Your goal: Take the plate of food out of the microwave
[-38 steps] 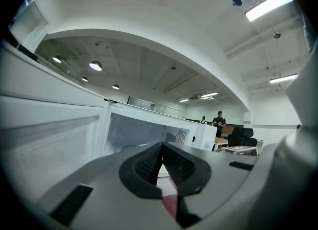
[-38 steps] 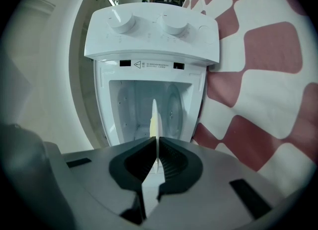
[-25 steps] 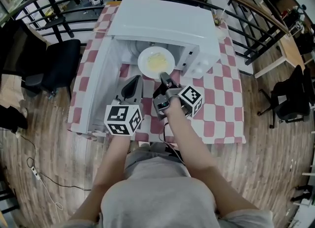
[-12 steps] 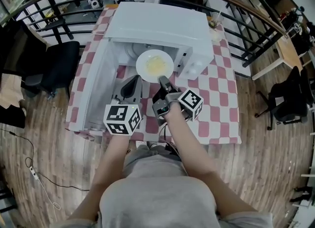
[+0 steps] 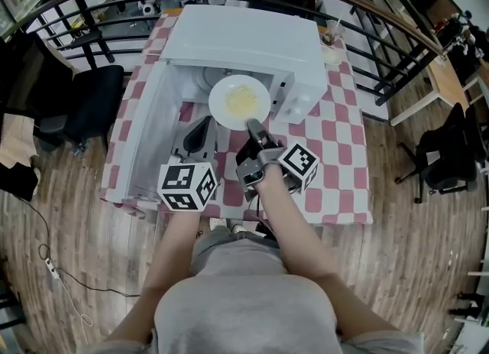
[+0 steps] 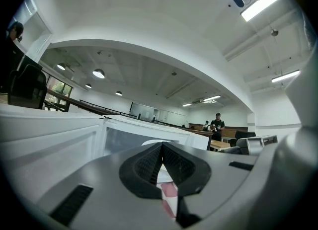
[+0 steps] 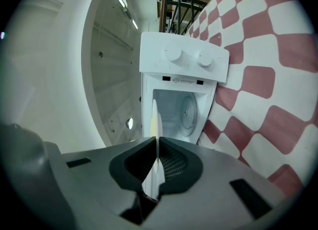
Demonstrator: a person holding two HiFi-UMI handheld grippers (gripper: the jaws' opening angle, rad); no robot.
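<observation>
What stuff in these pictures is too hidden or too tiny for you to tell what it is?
- The yellow food on the plate: too small to name in the head view, and the right gripper view sees the plate edge-on.
- Print under the microwave knobs: too small to read in the right gripper view.
- Small things at the table's far corner: tiny in the head view.

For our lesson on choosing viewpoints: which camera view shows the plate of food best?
The head view: it looks down on the whole plate and its yellow food, rim pinched by the right gripper. The right gripper view shows it only edge-on between the jaws; the left gripper view barely shows it.
</observation>
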